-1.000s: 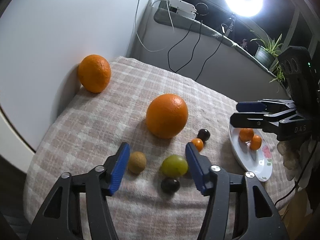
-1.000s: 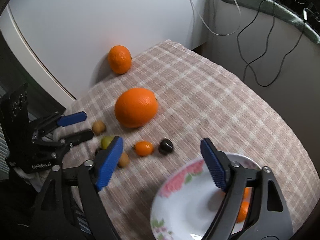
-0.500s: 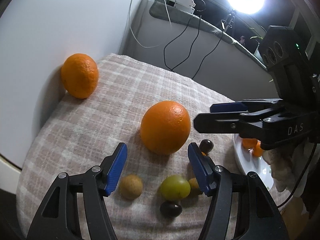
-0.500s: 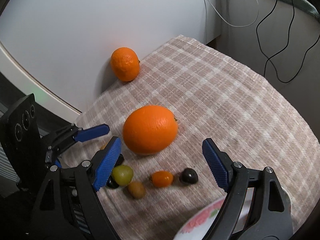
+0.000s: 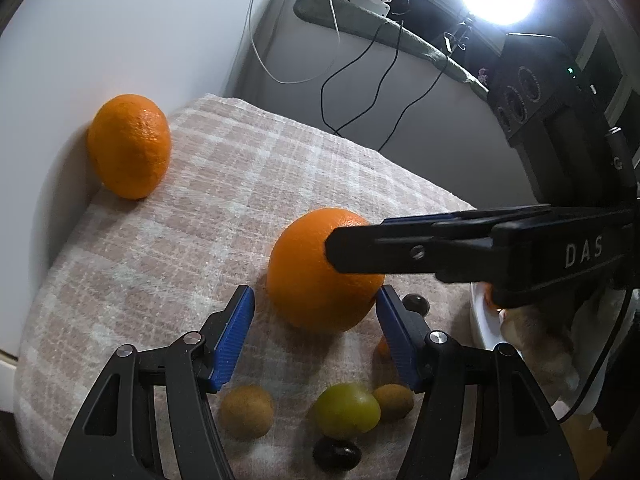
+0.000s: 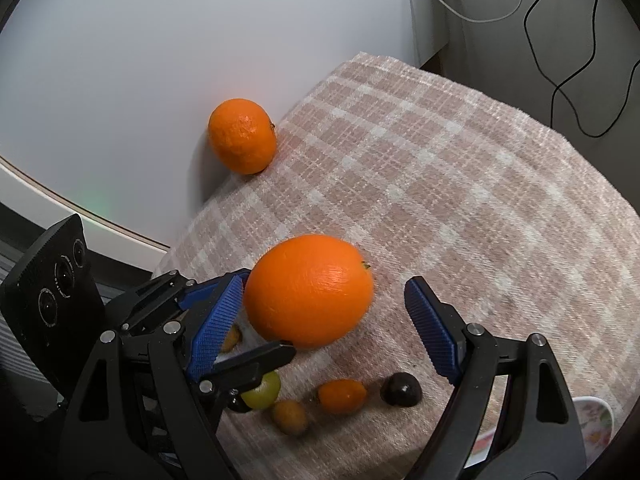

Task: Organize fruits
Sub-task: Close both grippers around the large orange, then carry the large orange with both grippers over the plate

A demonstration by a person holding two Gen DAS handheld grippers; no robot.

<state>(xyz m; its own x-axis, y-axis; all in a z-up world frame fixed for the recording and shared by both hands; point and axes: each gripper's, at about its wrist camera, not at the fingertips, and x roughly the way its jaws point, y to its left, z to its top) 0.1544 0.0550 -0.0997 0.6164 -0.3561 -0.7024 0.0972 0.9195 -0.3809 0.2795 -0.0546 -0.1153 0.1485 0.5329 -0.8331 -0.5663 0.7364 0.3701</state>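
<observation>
Both tools stand released around the large orange, which rests on the checked cloth covering the surface. The right tool has its blue pads either side of the fruit, not gripping it; its black body reads "DAS" in white letters in the left wrist view. The left tool is spread wide just short of the same orange. A second orange sits against the white wall. Nearer lie a green grape, two brown fruits, dark grapes and a kumquat. A flowered plate shows at the edge.
</observation>
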